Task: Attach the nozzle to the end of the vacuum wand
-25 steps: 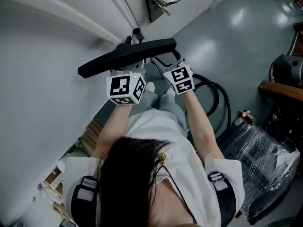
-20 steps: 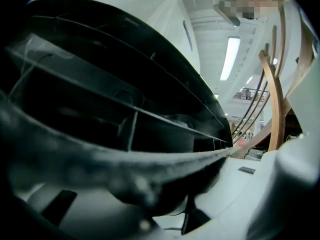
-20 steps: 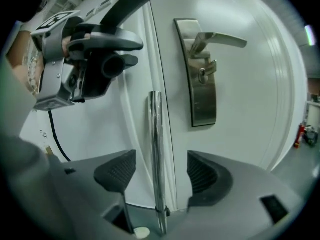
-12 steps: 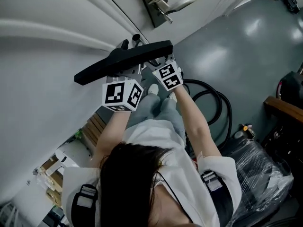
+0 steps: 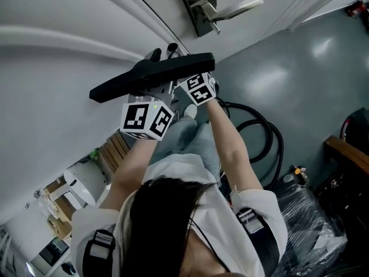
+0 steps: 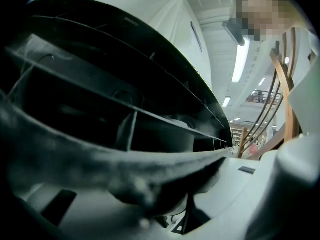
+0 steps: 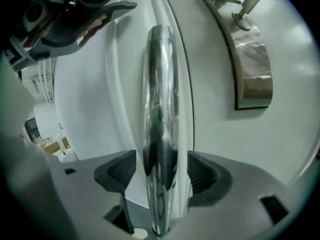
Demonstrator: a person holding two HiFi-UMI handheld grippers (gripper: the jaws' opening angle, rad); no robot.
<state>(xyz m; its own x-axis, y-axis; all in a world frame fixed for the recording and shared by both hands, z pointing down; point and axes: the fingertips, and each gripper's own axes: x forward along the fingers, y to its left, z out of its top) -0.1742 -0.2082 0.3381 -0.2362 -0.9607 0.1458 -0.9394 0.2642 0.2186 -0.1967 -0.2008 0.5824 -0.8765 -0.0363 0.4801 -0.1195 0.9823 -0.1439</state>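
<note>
In the head view the wide black floor nozzle [image 5: 151, 75] hangs slanted in front of the white door. My left gripper [image 5: 149, 100] is under its middle and shut on it. In the left gripper view the nozzle's ribbed underside [image 6: 115, 109] fills the picture above my left gripper [image 6: 165, 204]. The chrome vacuum wand [image 7: 159, 124] stands upright between the pads of my right gripper [image 7: 160, 176], which is shut on it. Its open top end [image 5: 172, 48] shows just behind the nozzle. My right gripper [image 5: 187, 79] sits under the nozzle's right end. The nozzle's neck [image 7: 85, 1] hangs up left of the wand.
A white door with a metal lever handle [image 5: 233, 7] and plate [image 7: 252, 64] stands straight ahead. A black hose [image 5: 262, 128] loops on the grey floor at the right. A plastic-wrapped bundle [image 5: 323, 229] and a wooden piece [image 5: 346, 149] lie lower right. Boxes and a slatted crate [image 5: 112, 152] are at the left.
My right gripper with the wand has moved in toward the nozzle and now sits close under its right end. The left gripper and the nozzle have hardly shifted.
</note>
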